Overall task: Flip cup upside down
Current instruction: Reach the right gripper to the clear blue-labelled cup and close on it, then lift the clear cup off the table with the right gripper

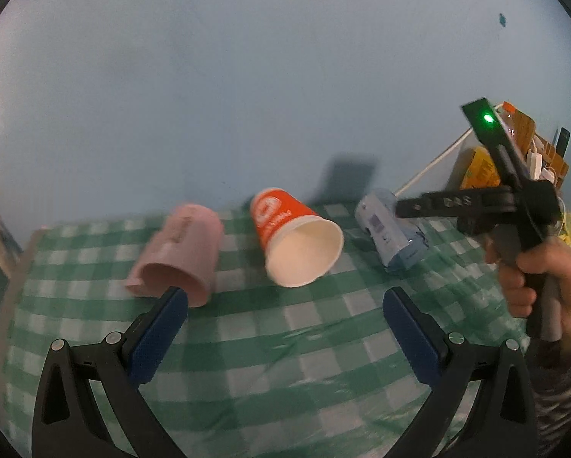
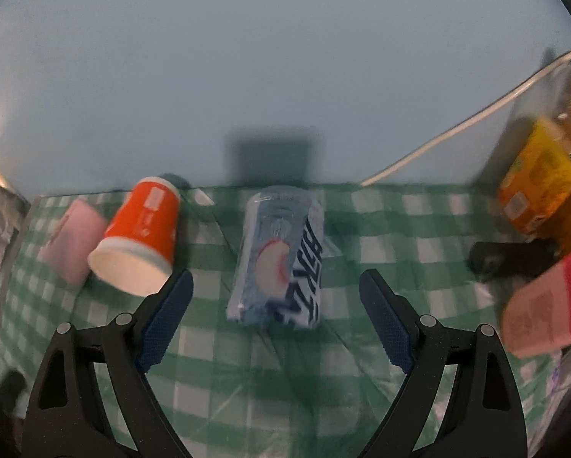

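Cup not yet flipped — nothing gripped so far.

The orange paper cup (image 1: 291,234) lies on its side on the checked tablecloth (image 1: 285,343), between a pink mug (image 1: 182,252) and a blue can (image 1: 392,234). Left gripper (image 1: 285,301) and right gripper (image 2: 276,286) both gape wide, empty — touching nothing.

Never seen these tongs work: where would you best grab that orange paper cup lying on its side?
Probably across the orange cup mid-body, coming from above with the open left gripper. It lies tilted on the checked cloth, mouth toward the camera, so its round sides are free, and the open rim would likely crumple.
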